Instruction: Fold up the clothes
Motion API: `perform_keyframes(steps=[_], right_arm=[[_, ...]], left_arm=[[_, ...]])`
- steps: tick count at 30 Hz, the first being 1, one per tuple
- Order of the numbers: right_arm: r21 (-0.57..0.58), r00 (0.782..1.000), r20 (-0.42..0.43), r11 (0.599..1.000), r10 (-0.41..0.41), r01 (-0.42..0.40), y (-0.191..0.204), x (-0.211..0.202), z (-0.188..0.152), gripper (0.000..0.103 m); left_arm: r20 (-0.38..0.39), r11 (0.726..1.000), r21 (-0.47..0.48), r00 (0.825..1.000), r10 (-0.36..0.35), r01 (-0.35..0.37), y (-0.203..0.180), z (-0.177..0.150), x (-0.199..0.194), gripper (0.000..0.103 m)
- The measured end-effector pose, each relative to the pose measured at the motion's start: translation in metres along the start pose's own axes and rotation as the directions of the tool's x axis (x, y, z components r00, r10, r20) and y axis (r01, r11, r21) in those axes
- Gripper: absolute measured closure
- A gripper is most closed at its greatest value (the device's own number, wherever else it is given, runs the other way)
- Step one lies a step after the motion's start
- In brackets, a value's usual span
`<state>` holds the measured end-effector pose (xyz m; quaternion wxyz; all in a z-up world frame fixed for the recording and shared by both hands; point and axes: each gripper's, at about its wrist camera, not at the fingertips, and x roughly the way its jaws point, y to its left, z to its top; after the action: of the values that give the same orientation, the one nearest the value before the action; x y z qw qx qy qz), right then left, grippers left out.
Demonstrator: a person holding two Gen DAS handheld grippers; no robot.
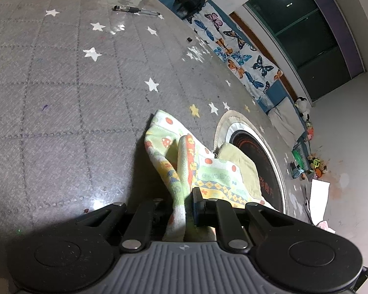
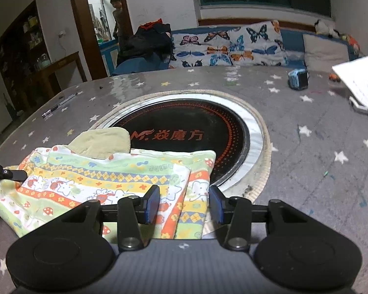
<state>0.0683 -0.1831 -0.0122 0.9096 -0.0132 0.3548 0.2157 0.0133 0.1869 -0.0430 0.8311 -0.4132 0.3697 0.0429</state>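
Observation:
A patterned baby garment (image 2: 105, 181) in green, yellow and orange lies on the grey star-print table cover, partly over the round black cooktop. A beige cloth (image 2: 103, 140) lies under its far edge. My left gripper (image 1: 182, 208) is shut on a bunched edge of the garment (image 1: 184, 161) and lifts it slightly; its tip shows at the left in the right wrist view (image 2: 14, 174). My right gripper (image 2: 184, 204) is open, its pads either side of the garment's folded right corner, just above it.
The round black cooktop (image 2: 233, 125) with a metal rim is set in the table. Pens (image 1: 135, 9) lie at the far side. A blue box (image 2: 298, 79) and white papers (image 2: 363, 83) sit at the right. A butterfly-print sofa (image 2: 233, 44) stands behind.

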Motion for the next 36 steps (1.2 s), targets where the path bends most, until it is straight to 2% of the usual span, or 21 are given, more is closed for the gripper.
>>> perform_keyframes(steps=[4,7,9,11,14,17,36], right_arm=[[-0.044,0.999,0.008,0.998,-0.036,0.036,0.0,0.002,0.0,0.044],[-0.036,0.999,0.004,0.998,-0.043,0.043,-0.002,0.005,-0.002,0.035],[-0.046,0.999,0.012,0.998,-0.052,0.052,-0.001,0.007,-0.005,0.023],[-0.058,0.998,0.021,0.996,-0.062,0.063,0.001,0.009,-0.009,0.016],[-0.072,0.997,0.031,0.995,-0.066,0.068,0.003,0.01,-0.012,0.013],[-0.055,0.995,0.024,0.994,-0.093,0.095,0.001,0.012,-0.012,0.0],[-0.056,0.995,0.018,0.993,-0.103,0.104,-0.001,0.014,-0.014,0.0]], left_arm=[[0.0,1.0,-0.001,1.0,0.0,0.0,-0.001,0.0,0.001,0.09],[0.001,1.0,0.002,1.0,0.001,-0.001,-0.001,0.0,0.001,0.09],[0.0,1.0,0.002,1.0,0.001,-0.001,-0.001,0.001,0.001,0.09],[-0.001,1.0,0.003,1.0,0.002,-0.002,-0.001,0.001,0.001,0.09],[-0.003,1.0,0.004,1.0,0.003,-0.003,-0.001,0.001,0.002,0.09],[-0.004,1.0,0.003,1.0,0.002,-0.002,0.0,0.002,0.002,0.09],[-0.006,1.0,-0.005,1.0,0.001,-0.001,-0.001,0.003,0.003,0.089]])
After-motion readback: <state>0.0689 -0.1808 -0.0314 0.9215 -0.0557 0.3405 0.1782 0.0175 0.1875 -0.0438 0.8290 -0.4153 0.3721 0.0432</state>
